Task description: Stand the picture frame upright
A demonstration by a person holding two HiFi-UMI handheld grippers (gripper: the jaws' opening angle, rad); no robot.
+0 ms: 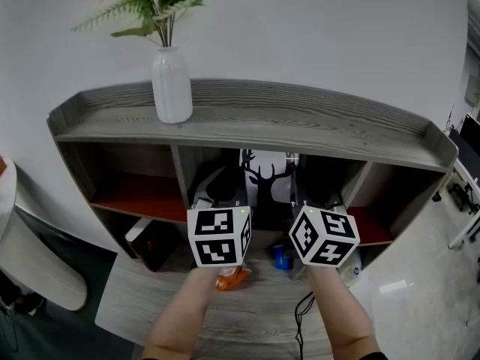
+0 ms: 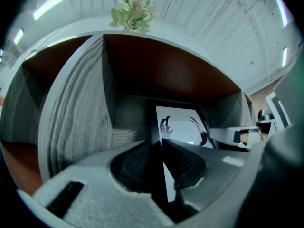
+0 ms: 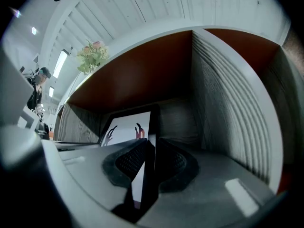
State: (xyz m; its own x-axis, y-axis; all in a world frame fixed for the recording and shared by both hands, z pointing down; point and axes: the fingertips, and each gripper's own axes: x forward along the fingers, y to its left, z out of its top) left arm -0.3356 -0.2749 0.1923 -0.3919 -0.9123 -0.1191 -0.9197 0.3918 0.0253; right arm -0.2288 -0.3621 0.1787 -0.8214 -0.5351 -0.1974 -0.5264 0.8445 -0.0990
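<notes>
A black picture frame (image 1: 267, 177) with a white print of a black deer head stands in the middle compartment of the grey shelf unit (image 1: 255, 118). My left gripper (image 1: 225, 201) is shut on the frame's left edge (image 2: 156, 127), with the black rim squeezed between its pads. My right gripper (image 1: 309, 201) is shut on the frame's right edge (image 3: 153, 127) in the same way. In both gripper views the frame stands close to upright, and its print (image 2: 183, 125) shows antlers. The frame's lower part is hidden behind the marker cubes in the head view.
A white vase (image 1: 172, 85) with flowers stands on the shelf unit's top. The compartment's wooden side walls (image 2: 80, 113) (image 3: 228, 113) stand close on either side. An orange item (image 1: 231, 277) and a blue item (image 1: 283, 258) lie on the wooden floor below my hands. A black cable (image 1: 300, 313) runs there too.
</notes>
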